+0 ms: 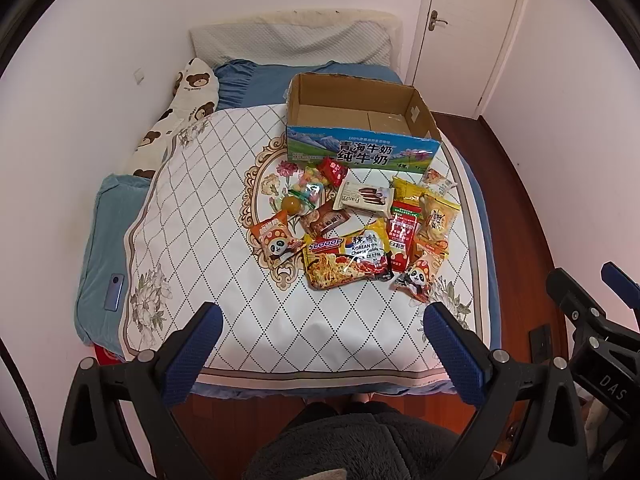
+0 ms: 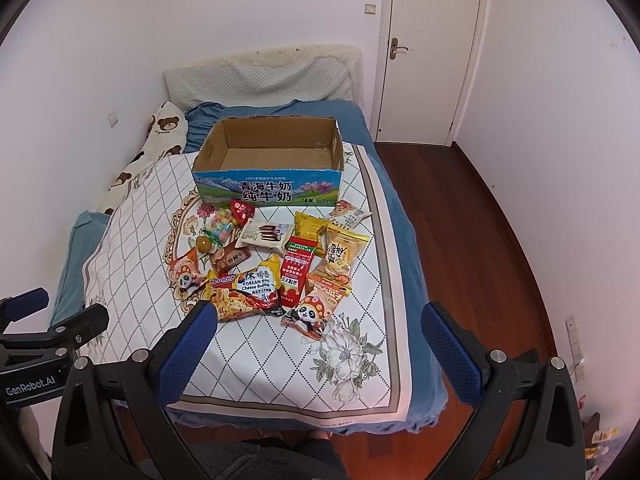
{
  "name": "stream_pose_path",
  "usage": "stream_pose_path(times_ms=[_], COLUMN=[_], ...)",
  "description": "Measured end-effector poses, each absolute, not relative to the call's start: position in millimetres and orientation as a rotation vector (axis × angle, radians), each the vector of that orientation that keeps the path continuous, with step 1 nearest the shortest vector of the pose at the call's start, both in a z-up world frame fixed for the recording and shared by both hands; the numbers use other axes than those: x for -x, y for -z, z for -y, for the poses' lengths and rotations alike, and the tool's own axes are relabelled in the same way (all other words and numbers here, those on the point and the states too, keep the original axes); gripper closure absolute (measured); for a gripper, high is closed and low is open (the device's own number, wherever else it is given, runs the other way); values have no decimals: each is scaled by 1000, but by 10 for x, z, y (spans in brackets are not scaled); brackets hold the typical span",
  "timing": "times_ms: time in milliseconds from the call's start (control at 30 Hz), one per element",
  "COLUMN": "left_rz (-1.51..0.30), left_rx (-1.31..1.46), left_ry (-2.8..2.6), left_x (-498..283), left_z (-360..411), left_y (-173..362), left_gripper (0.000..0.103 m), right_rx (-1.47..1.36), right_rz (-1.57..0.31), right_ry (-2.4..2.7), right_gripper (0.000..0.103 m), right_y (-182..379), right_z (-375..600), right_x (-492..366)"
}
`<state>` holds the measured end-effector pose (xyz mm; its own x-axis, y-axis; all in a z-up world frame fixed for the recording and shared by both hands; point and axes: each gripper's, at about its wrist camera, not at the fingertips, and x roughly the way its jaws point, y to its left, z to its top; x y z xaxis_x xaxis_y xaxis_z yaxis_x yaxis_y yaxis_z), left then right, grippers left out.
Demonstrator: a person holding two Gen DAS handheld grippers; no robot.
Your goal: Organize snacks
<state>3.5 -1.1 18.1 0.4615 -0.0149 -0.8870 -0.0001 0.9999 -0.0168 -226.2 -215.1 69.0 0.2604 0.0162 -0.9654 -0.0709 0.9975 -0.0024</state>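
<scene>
Bed [image 1: 224,248] under a white quilted cover with a diamond grid and floral corners, blue bedding beneath; white walls, white door [image 1: 468,20] at the far right, red-brown wood floor [image 2: 460,216] along the right side; bear-print pillow [image 1: 188,92] against the left wall; a blue phone [image 1: 113,291] on the blue fold at the bed's left edge.

Open cardboard box [image 1: 352,136] standing upright near the far end of the cover, nothing visible inside; its blue front reads "青海牛奶 纯牛奶".

Snacks [image 1: 352,224] lie in a loose heap on the cover just in front of the box, none in it; legible print: noodle pack [image 1: 346,258] marked "Sedaap" and "KOREAN Cheese Buldak", nearest me; white biscuit pack [image 1: 364,199] marked "Franzzi" behind it; two panda packets, one [image 1: 276,240] at the heap's left, one [image 1: 418,276] at its right front; red sachet [image 1: 402,236] and yellow packets with Chinese print too small to read; a bag of coloured candy [image 1: 310,188] toward the box.

My left gripper [image 1: 324,344] is spread wide and holds nothing, hovering over the bed's near end, short of the heap; my right gripper [image 2: 320,344] is likewise spread and unloaded, its left finger [image 2: 188,356] overlapping the noodle pack's corner in view; the left gripper's housing, seen from the right wrist, reads "GenRobot.AI".
</scene>
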Motion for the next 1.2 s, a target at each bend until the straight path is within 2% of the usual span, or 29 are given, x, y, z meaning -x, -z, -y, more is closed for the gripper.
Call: stream_pose_path(times_ms=[1200], left_rz=[-1095], left_rx=[19], left_ry=[30], left_x=[-51], left_z=[101], left_y=[-152], left_gripper=[0], right_rx=[26], right_rz=[-1298], right_ry=[-49], right_gripper=[0], right_y=[-705], right_z=[2224], right_x=[2191])
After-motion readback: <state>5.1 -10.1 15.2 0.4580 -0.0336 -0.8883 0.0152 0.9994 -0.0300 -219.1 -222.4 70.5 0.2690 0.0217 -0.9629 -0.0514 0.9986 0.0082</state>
